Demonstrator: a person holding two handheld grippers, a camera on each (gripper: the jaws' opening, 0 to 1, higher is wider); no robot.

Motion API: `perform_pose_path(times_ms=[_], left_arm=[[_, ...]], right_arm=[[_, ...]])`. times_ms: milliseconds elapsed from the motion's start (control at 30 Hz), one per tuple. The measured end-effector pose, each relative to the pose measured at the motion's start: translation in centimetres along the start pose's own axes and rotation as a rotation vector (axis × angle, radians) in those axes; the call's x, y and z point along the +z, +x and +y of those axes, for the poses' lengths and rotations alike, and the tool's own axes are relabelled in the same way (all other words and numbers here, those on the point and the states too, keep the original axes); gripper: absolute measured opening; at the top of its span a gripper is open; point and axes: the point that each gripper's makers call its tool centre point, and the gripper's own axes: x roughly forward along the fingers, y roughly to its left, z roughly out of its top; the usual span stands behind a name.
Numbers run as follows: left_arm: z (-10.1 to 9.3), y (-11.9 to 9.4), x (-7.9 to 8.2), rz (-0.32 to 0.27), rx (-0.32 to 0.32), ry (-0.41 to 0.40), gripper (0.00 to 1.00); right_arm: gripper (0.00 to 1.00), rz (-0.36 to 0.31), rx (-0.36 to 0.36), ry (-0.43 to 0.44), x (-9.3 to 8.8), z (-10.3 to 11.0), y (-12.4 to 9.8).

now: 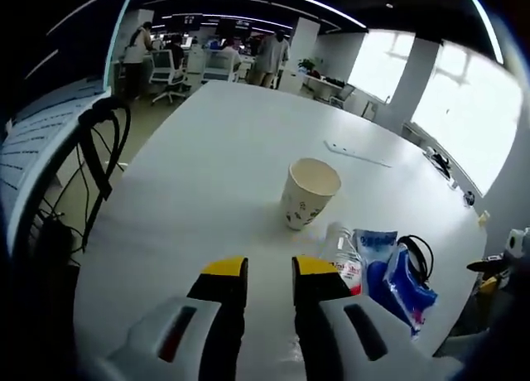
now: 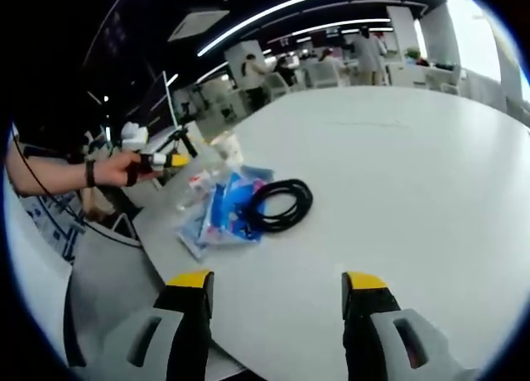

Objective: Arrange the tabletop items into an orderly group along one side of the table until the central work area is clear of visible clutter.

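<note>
White table [image 1: 224, 149] mostly bare, wide free room beyond. Left gripper [image 1: 270, 269] low over table, jaws narrowly apart, empty; paper cup [image 1: 308, 192] just ahead. Right gripper [image 2: 278, 282] wide open, empty, near table edge. Blue packet [image 2: 222, 214], black cable coil [image 2: 281, 204], plastic bottle [image 1: 344, 250] clustered at edge.

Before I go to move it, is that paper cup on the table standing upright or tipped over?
Upright: the paper cup stands on its base on the white table, open mouth up.
</note>
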Motion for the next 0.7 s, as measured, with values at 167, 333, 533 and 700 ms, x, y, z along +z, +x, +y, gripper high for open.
perform_pose_path(times_ms=[167, 333, 533, 700], left_arm=[[-0.7, -0.1, -0.4, 0.023, -0.017, 0.011, 0.21], [-1.4, -0.2, -0.9, 0.048, -0.034, 0.029, 0.22], [-2.6, 0.2, -1.6, 0.082, -0.073, -0.005, 0.27], [-4.2, 0.6, -1.4, 0.088, -0.101, 0.018, 0.28]], right_arm=[[0.63, -0.001, 0.0, 0.002, -0.1, 0.1, 0.0], [0.63, -0.004, 0.003, 0.005, -0.1, 0.1, 0.1], [0.63, -0.002, 0.007, 0.005, -0.3, 0.2, 0.3], [0.63, -0.004, 0.006, 0.007, -0.3, 0.1, 0.2]])
